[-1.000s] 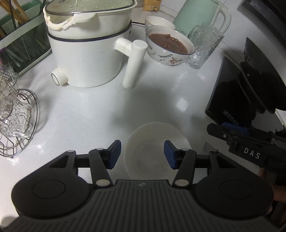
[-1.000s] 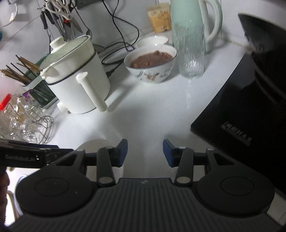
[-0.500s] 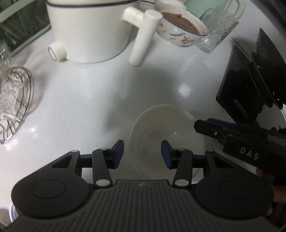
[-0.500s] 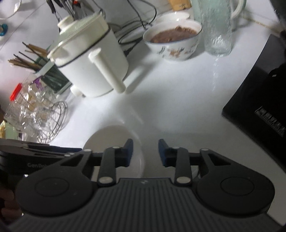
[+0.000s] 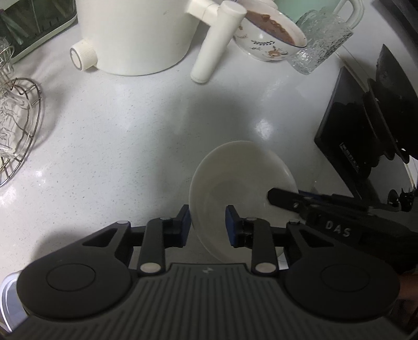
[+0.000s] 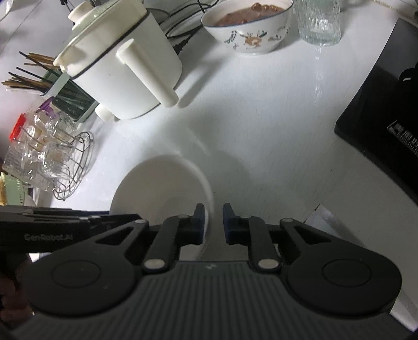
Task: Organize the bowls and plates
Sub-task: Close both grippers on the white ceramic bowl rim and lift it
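1. My left tongs [image 5: 207,226] have just been closing and are now pinching the near-left rim of the empty round white ceramic bowl [image 5: 243,180].
2. My right tongs [image 6: 211,225] have just been closing and are now pinching its right rim.
3. Far ahead, a deer-patterned white bowl [image 6: 250,34] is holding brown soup.

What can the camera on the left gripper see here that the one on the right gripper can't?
Only the left wrist view shows the black stand on the dark appliance, and the mint kettle's handle. Only the right wrist view shows the cooker's lid, the chopsticks, power cords and a red-capped item. Both show the empty white bowl, its rim between the pads of the left gripper and of the right gripper, whose jaws have just been closing, plus the white cooker, the filled patterned bowl and textured glass.
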